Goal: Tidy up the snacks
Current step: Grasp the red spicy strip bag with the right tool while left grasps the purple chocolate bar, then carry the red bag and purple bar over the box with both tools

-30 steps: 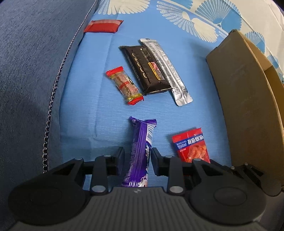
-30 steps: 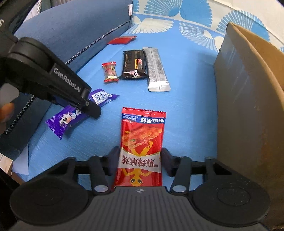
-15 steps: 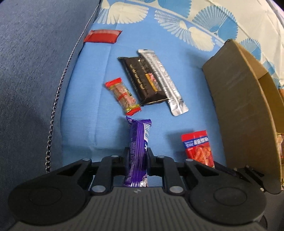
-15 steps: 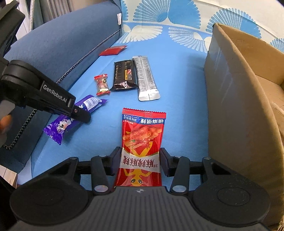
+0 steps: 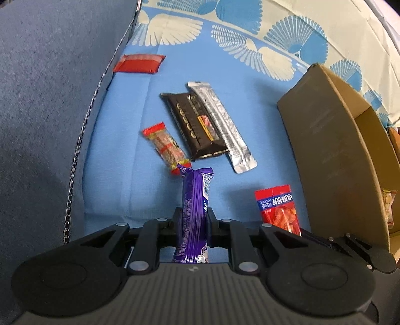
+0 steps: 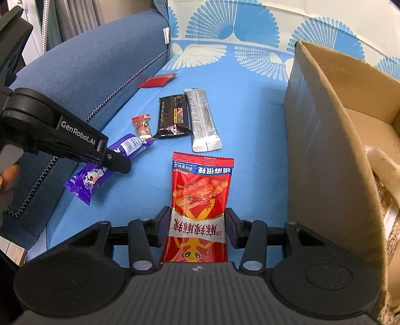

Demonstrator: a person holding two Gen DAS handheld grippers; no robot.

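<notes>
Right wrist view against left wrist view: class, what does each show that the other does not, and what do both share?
Only the right wrist view: the left tool from outside, the curtains and the red packet's whole front. Only the left wrist view: the purple bar end-on, clamped between the pads. Both: black bar, silver stick, small red candy, cardboard box.

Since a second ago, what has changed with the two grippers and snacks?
The left hand-held gripper closed onto the purple bar, which it only straddled before. The right hand-held gripper still holds the red packet. The other snacks and box are unmoved.
</notes>
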